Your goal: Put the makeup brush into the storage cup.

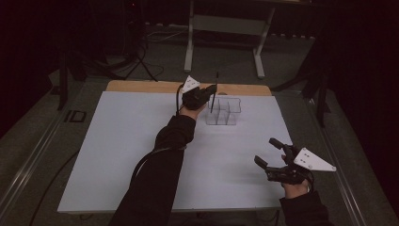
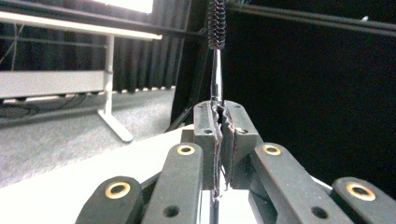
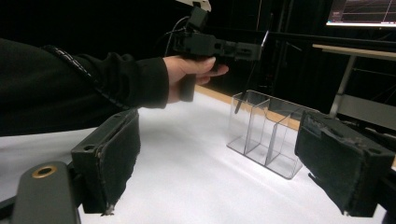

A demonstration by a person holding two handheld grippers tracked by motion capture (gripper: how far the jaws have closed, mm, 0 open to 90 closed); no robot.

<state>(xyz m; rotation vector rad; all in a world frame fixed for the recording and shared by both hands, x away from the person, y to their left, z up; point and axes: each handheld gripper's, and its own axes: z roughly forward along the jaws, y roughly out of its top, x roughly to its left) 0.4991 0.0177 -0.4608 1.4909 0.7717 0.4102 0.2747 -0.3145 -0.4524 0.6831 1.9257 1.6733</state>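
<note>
High view, left to right. White table [image 1: 117, 155] with a wooden edge at the far side. Left sleeve [image 1: 155, 174] runs from 6 o'clock up toward 12. Left gripper [image 1: 212, 89] at about 12 o'clock of the table, near the far edge, jaws clamped on a thin brush [image 1: 214, 96]. Brush stands near upright, lower end dipping into the clear organizer [image 1: 231, 112], at its left front compartment as far as I can tell. Organizer sits just right of the left gripper, at 1 o'clock of table centre, several compartments, see-through.

Left gripper view: jaws pressed together around the brush [image 2: 216, 70], metal stem rising to 12 o'clock, dark bristle coil at top. Gripper midpoint [image 2: 219, 122].

Right gripper [image 1: 269, 151] at 4 to 5 o'clock of the table, near the front right corner, well apart from the organizer. Jaws spread wide, nothing between them. Grey plate on top, hand beneath.

Right gripper view: own pads far apart, midpoint [image 3: 215, 154]. Left hand [image 3: 191, 74] at 11 o'clock holding its gripper over the organizer [image 3: 266, 135], which sits at 3 o'clock of centre. Brush [image 3: 252, 74] a thin dark line angling down into the nearest left compartment; exact contact with the floor of it can't be told.
</note>
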